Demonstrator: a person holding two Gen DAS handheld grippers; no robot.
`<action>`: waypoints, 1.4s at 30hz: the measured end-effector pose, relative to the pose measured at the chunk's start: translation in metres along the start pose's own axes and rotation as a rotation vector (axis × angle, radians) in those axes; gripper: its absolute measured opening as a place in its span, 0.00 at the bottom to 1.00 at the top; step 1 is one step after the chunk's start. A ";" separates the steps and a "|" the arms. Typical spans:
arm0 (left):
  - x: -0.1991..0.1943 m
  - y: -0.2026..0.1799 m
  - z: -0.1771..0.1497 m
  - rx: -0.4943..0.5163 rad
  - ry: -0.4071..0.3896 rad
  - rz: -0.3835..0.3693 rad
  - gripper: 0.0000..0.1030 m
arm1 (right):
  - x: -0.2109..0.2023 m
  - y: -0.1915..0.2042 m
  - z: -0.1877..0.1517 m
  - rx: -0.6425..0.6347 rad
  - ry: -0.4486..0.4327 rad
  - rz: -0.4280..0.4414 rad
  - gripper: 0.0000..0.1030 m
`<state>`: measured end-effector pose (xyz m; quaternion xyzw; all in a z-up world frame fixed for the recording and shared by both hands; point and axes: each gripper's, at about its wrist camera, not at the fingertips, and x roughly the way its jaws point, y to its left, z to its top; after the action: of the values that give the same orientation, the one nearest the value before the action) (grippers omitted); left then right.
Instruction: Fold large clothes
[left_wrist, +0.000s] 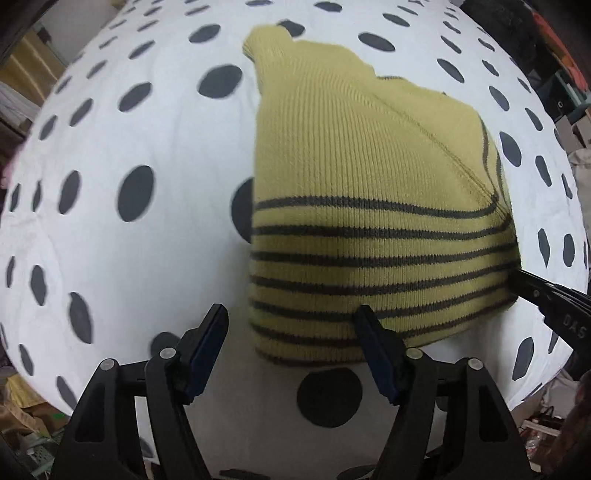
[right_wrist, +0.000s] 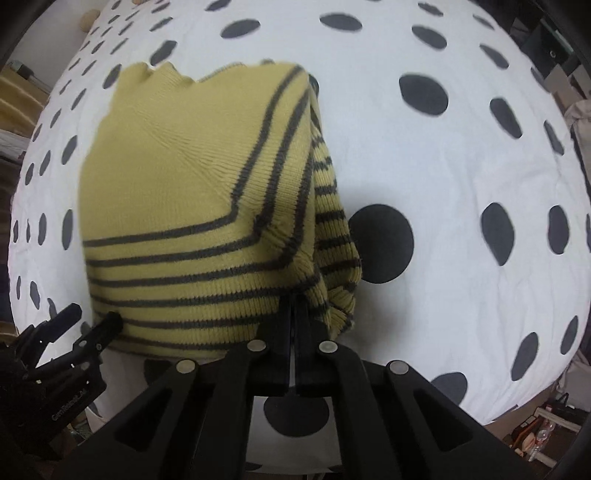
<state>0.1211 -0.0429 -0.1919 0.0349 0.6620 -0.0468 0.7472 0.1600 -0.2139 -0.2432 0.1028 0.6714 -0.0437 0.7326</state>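
Ahead of both claws, a folded yellow striped sweater (left_wrist: 369, 206) is lying on a dotted sheet (left_wrist: 147, 129). Its soft, limp knit is likely draping and sagging when lifted, so doubled hem corners look the surest hold. Right claw (right_wrist: 293, 314) is pinching the near corner; left claw (left_wrist: 291, 321) is hanging spread, its right finger over the hem, gripping nothing.
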 end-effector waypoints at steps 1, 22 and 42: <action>-0.008 0.003 0.000 -0.014 0.002 -0.018 0.68 | -0.009 0.001 -0.002 0.008 -0.006 -0.011 0.03; -0.100 -0.013 0.009 -0.056 -0.051 -0.008 0.69 | -0.087 0.029 -0.031 -0.023 -0.019 0.002 0.04; -0.122 -0.006 -0.003 -0.095 -0.078 -0.029 0.79 | -0.099 0.049 -0.034 -0.064 -0.050 -0.039 0.44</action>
<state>0.1034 -0.0459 -0.0712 -0.0122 0.6342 -0.0275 0.7726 0.1273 -0.1661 -0.1429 0.0653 0.6558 -0.0392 0.7511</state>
